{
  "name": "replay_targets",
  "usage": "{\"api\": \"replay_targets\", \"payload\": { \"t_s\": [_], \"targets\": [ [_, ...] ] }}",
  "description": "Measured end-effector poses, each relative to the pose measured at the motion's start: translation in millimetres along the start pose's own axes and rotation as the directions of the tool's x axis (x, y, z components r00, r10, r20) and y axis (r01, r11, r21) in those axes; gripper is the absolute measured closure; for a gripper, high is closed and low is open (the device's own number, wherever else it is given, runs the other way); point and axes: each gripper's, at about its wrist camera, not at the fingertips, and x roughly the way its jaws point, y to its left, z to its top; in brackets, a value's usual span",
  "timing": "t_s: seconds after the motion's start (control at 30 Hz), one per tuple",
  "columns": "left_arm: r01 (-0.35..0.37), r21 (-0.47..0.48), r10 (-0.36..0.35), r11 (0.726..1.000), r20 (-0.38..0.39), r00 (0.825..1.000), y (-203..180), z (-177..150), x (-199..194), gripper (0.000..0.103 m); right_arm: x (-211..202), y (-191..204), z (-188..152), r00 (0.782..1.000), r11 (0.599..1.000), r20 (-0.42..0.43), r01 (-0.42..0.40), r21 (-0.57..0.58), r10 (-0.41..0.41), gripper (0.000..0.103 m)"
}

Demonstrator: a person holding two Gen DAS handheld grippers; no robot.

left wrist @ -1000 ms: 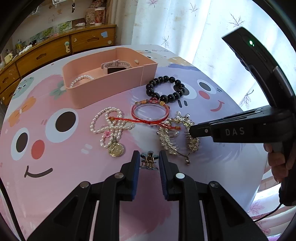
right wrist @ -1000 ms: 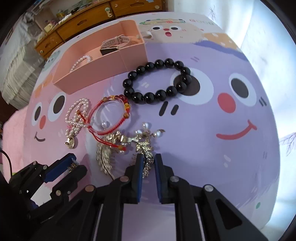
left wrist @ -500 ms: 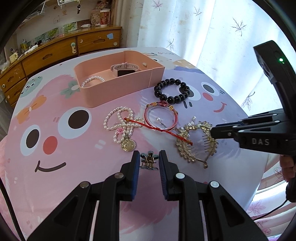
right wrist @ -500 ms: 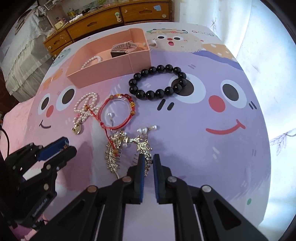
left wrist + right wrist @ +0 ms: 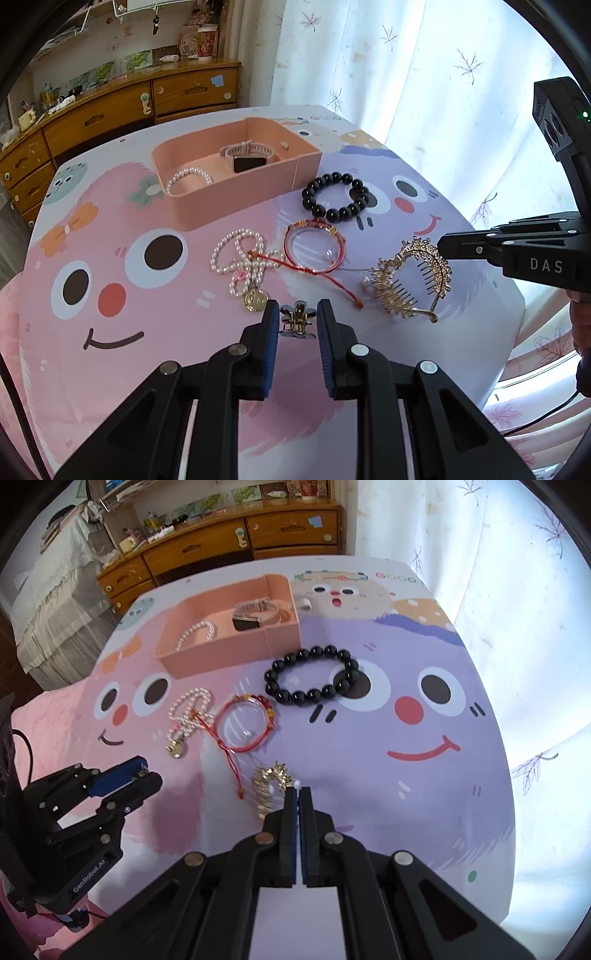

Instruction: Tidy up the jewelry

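My left gripper (image 5: 297, 321) is shut on a small gold-and-grey hair claw clip (image 5: 297, 319) and holds it above the table. My right gripper (image 5: 297, 794) is shut on a gold hair comb (image 5: 408, 275), lifted off the table; the comb also shows in the right wrist view (image 5: 267, 782). On the table lie a black bead bracelet (image 5: 336, 197), a red string bracelet (image 5: 314, 246) and a pearl necklace with a gold pendant (image 5: 240, 264). A pink box (image 5: 236, 201) holds a pearl bracelet (image 5: 188, 178) and a watch (image 5: 249, 157).
The table has a cartoon-face cloth (image 5: 406, 709). Its right edge runs beside a white curtain (image 5: 424, 74). A wooden dresser (image 5: 110, 110) stands behind the table. A small white ring-like item (image 5: 305, 603) lies right of the box.
My right gripper closed on the gold comb and lifted it up and to the right, off the table. My left gripper rose with the claw clip still held.
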Motion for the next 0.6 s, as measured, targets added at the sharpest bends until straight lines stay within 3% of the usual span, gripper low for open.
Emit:
{"api": "replay_targets", "payload": {
  "t_s": [0.4, 0.5, 0.6],
  "targets": [
    [-0.018, -0.028, 0.019, 0.999, 0.036, 0.999, 17.3, 40.1, -33.5, 0.085, -37.5, 12.0, 39.1, 0.998, 0.998, 0.068, -0.008, -0.058, 0.012, 0.103],
    [-0.027, -0.035, 0.028, 0.999, 0.045, 0.999, 23.2, 49.7, -40.4, 0.085, -31.2, 12.1, 45.0, 0.999, 0.997, 0.027, -0.043, -0.068, 0.045, 0.103],
    [-0.032, -0.052, 0.034, 0.998, 0.042, 0.999, 28.9, 53.2, -44.1, 0.085, -4.3, 12.0, 39.1, 0.991, 0.994, -0.098, -0.094, -0.057, 0.088, 0.102]
  ]
}}
